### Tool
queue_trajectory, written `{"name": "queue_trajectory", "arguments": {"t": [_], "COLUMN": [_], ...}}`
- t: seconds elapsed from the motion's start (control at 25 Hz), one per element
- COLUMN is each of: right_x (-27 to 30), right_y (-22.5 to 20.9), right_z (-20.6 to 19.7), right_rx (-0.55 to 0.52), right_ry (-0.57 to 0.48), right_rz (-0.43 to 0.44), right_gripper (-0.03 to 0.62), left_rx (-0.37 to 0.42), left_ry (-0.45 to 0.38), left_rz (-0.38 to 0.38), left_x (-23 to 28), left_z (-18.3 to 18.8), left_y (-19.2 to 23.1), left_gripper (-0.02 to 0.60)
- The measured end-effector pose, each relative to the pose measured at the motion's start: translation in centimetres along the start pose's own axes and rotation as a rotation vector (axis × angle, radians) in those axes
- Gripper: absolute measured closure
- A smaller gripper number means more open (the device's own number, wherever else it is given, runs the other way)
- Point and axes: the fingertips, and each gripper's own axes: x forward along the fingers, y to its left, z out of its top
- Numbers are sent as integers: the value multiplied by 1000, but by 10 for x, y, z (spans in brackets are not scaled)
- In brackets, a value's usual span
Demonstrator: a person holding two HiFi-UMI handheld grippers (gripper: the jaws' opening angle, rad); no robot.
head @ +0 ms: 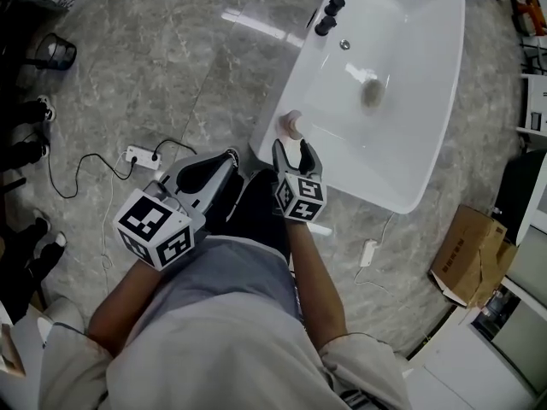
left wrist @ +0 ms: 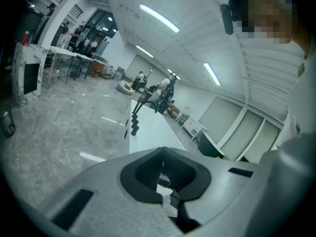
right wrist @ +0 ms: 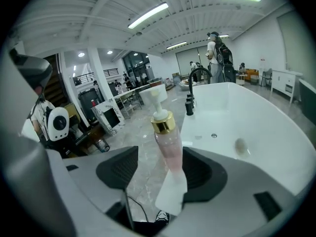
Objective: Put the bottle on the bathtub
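Note:
A slim pink bottle (head: 292, 125) with a gold collar and white pump stands between the fingers of my right gripper (head: 294, 148), right at the near left corner of the white bathtub (head: 410, 178). In the right gripper view the bottle (right wrist: 168, 142) leans slightly and hangs over the floor beside the bathtub (right wrist: 276, 132), with the right gripper (right wrist: 158, 169) shut on it. My left gripper (head: 229, 156) hovers low over the person's lap, left of the tub, shut and holding nothing. In its own view the left gripper (left wrist: 165, 174) faces along the bathtub's rim (left wrist: 148, 132).
Black faucet knobs (head: 333, 2) line the tub's far left rim, and a drain stopper (head: 373, 92) lies inside. A white power strip (head: 141, 155) with cable lies on the grey floor at left. A cardboard box (head: 474, 254) sits right of the tub. Shoes (head: 26, 109) stand far left.

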Motion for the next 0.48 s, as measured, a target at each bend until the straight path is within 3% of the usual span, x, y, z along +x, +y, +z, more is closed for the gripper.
{"name": "queue_trajectory", "arguments": {"t": [0.48], "right_x": [-63], "right_y": [21], "right_z": [30], "right_rx": [31], "right_ry": [-55], "right_rz": [42], "right_gripper": [352], "left_rx": [35], "left_ry": [-25], "left_rz": [-22], "left_x": [-2], "left_z": [11], "left_y": [-15], "left_gripper": [578]}}
